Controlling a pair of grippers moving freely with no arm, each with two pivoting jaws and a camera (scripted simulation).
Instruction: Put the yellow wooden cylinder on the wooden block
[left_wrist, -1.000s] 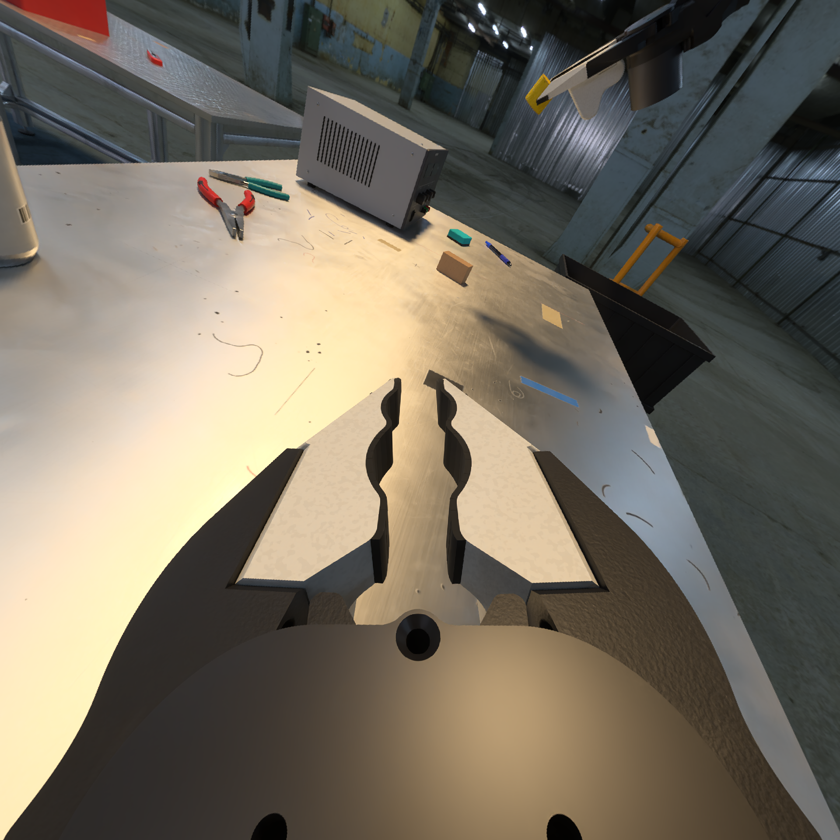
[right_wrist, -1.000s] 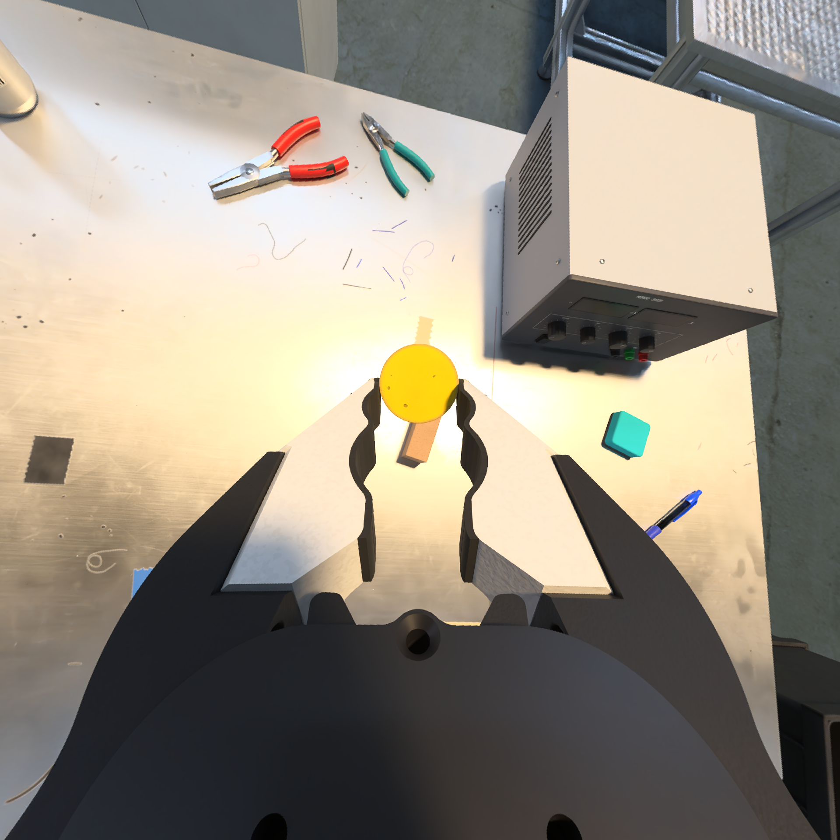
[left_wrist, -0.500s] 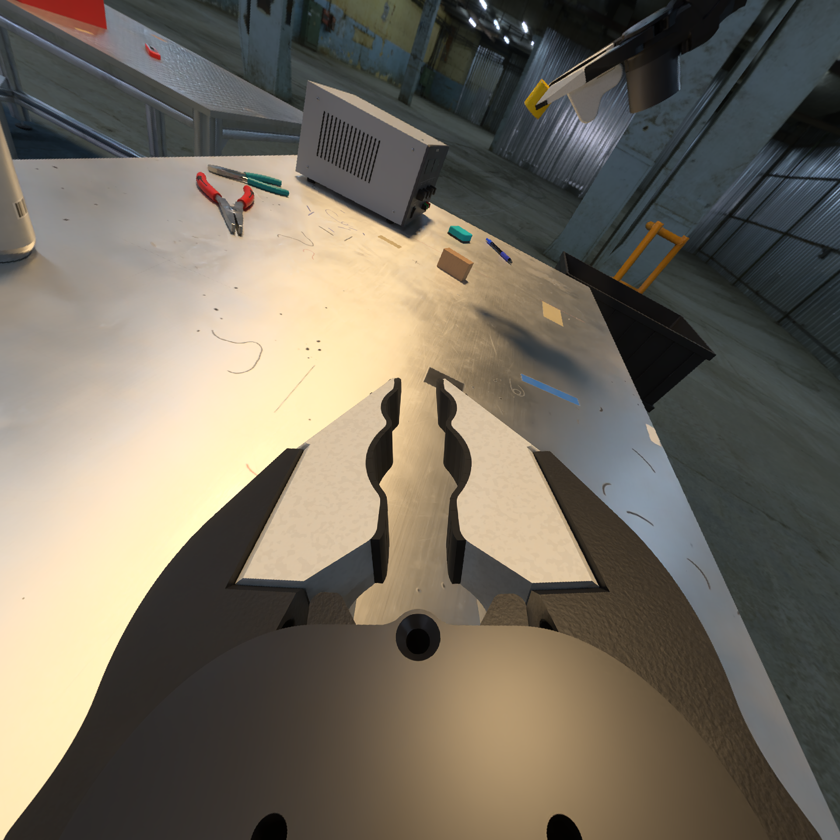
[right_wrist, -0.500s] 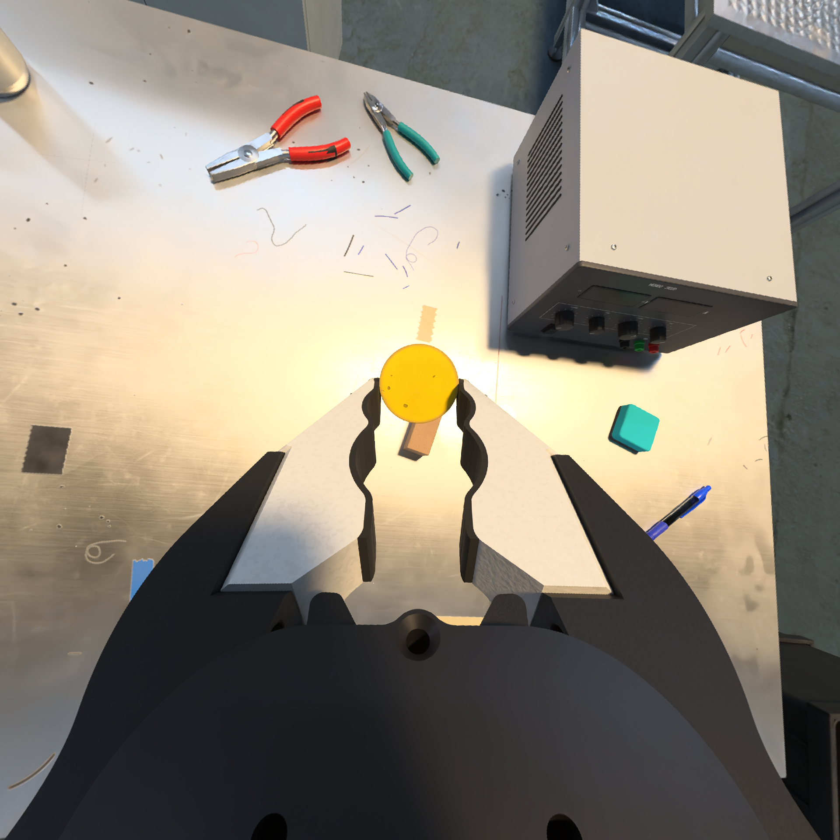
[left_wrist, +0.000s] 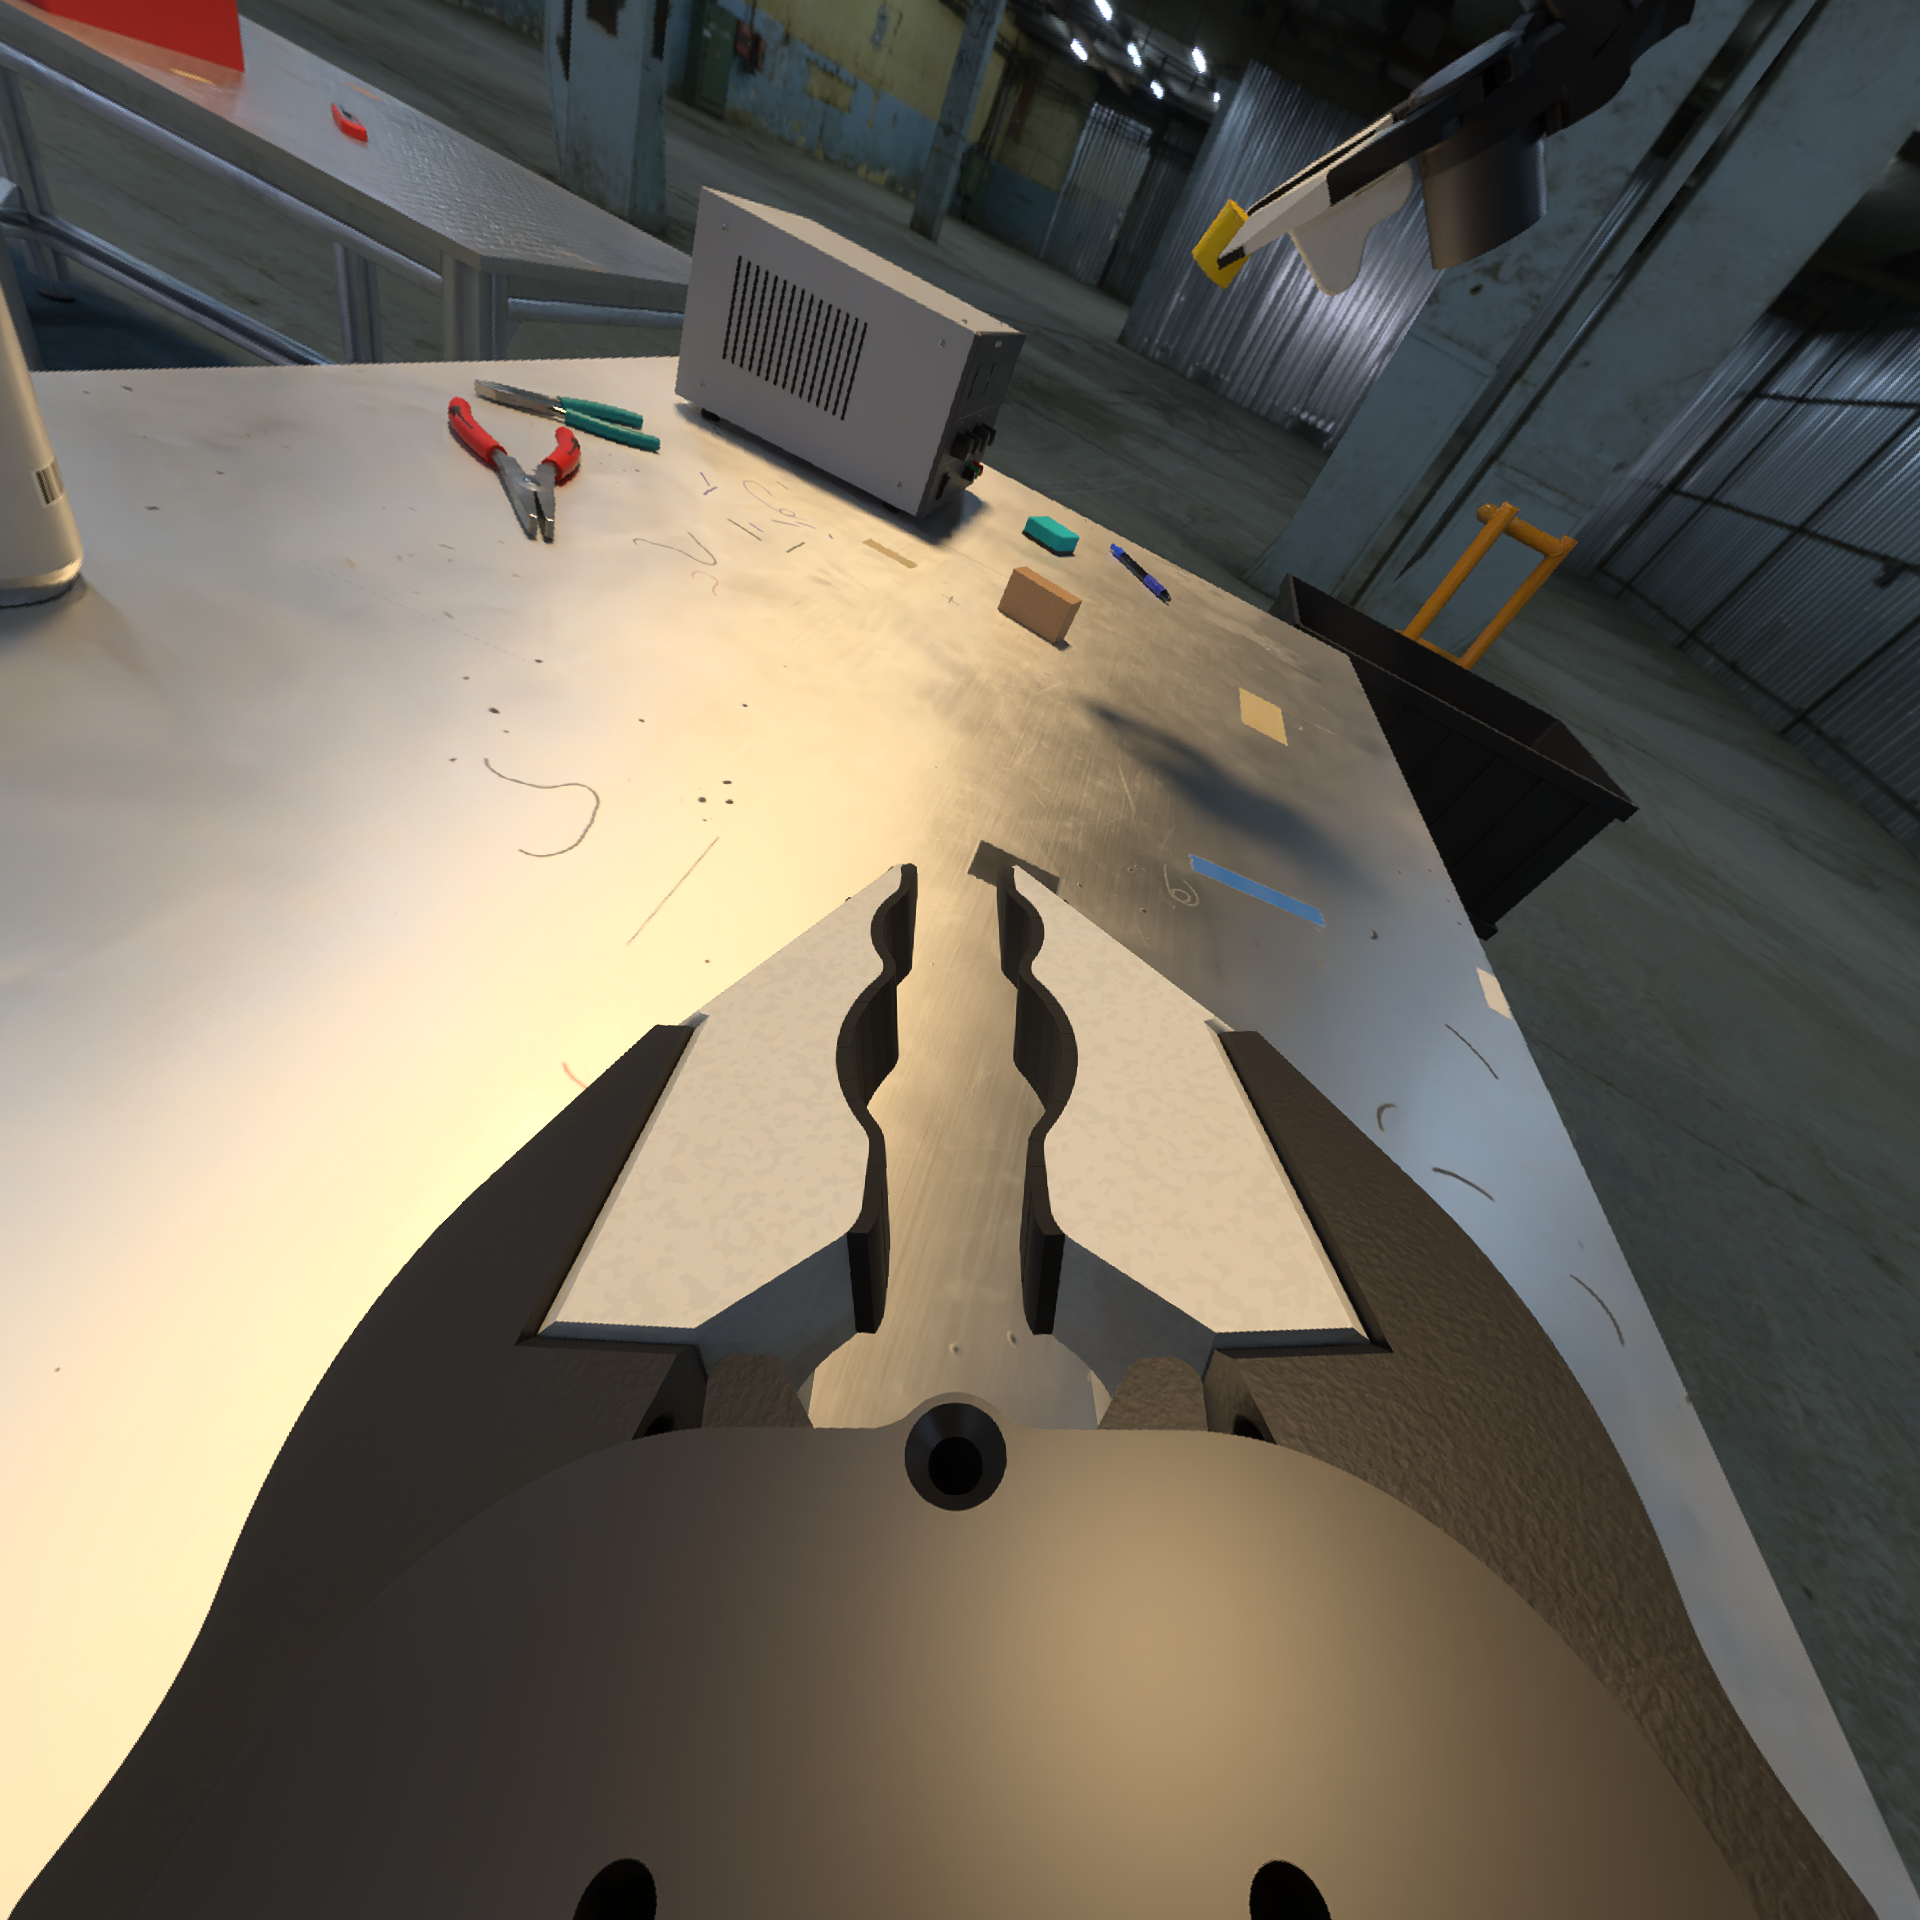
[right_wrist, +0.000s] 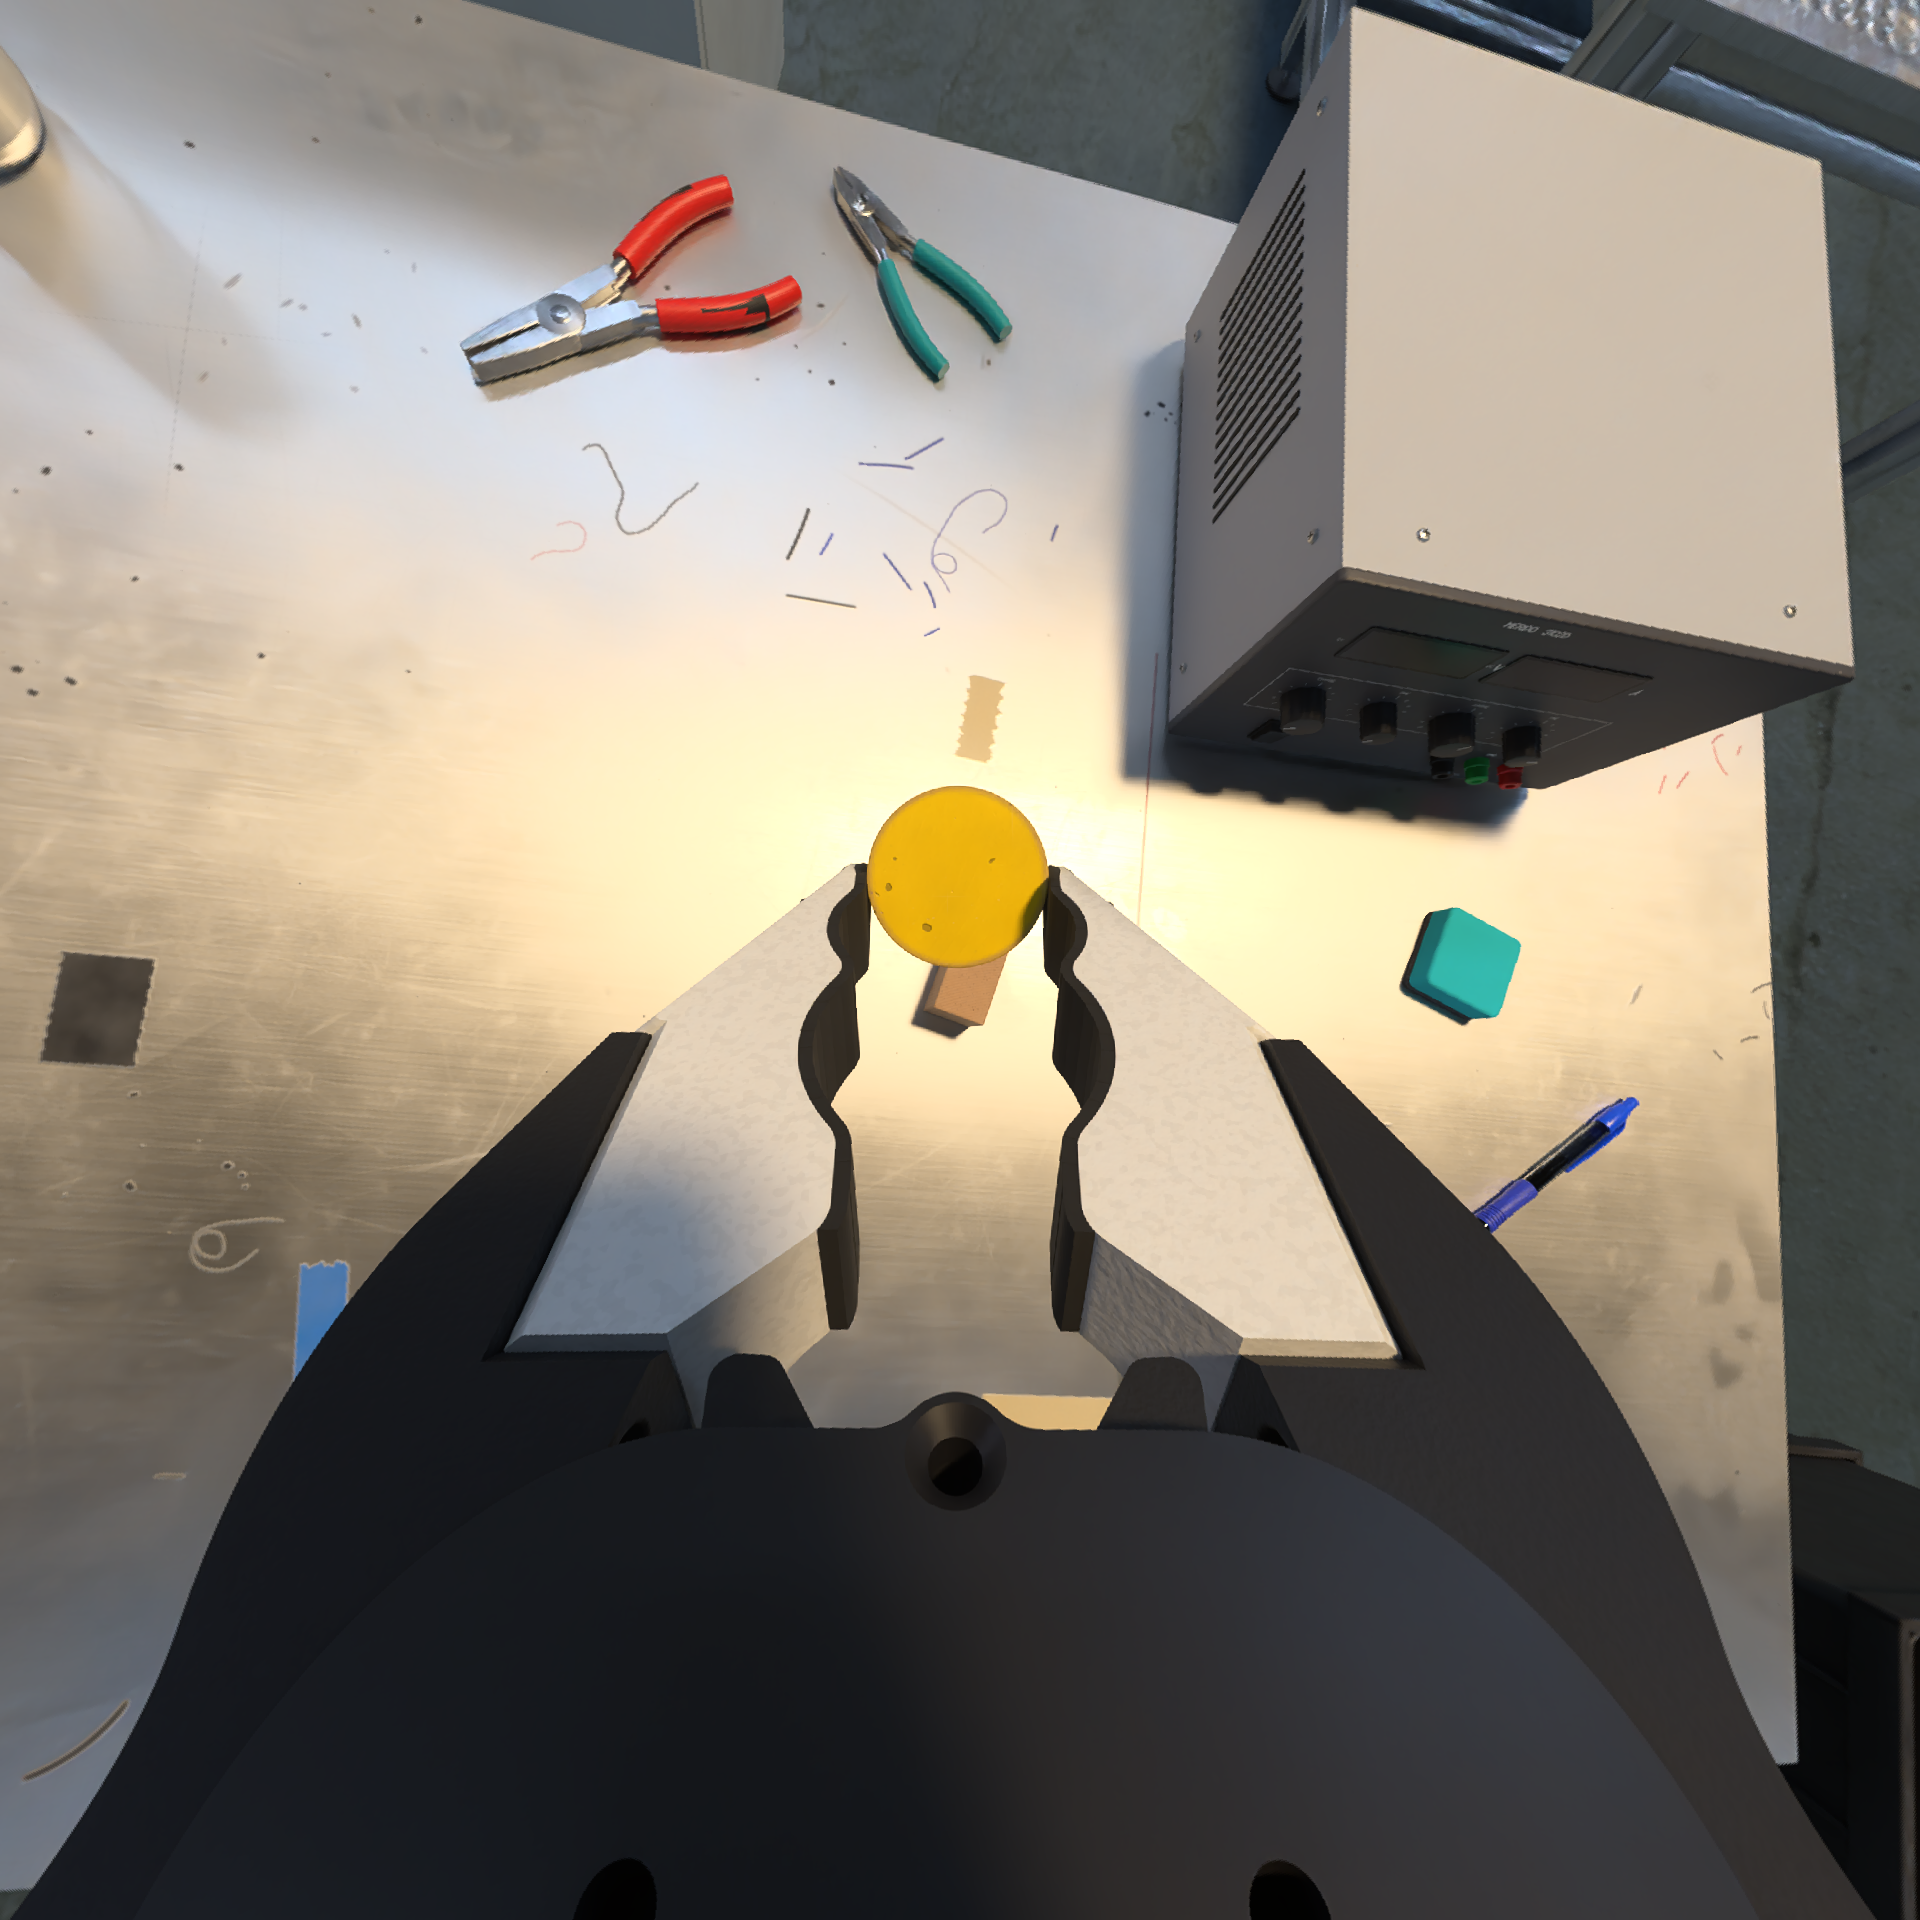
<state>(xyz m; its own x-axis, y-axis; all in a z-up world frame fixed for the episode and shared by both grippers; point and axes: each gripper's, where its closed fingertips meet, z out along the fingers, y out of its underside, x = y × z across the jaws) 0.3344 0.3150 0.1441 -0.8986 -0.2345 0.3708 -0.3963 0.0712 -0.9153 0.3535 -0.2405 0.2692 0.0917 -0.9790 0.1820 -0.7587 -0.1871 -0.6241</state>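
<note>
My right gripper (right_wrist: 956, 883) is shut on the yellow wooden cylinder (right_wrist: 956, 875), held by its sides at the fingertips and high above the table. The tan wooden block (right_wrist: 961, 1000) lies on the metal table right below it, partly hidden by the cylinder. In the left wrist view the block (left_wrist: 1039, 603) sits far ahead, and the right gripper (left_wrist: 1247, 234) hangs at the top right with the cylinder (left_wrist: 1218, 244). My left gripper (left_wrist: 958, 883) is shut and empty, low over the table.
A grey power supply box (right_wrist: 1507, 416) stands to the right of the block. Red pliers (right_wrist: 634, 301) and green pliers (right_wrist: 920, 275) lie beyond. A teal block (right_wrist: 1463, 964) and a blue pen (right_wrist: 1558, 1164) lie to the right. A black bin (left_wrist: 1455, 748) stands off the table edge.
My right gripper has come down slightly with the cylinder, staying above the wooden block. My left gripper has hardly moved.
</note>
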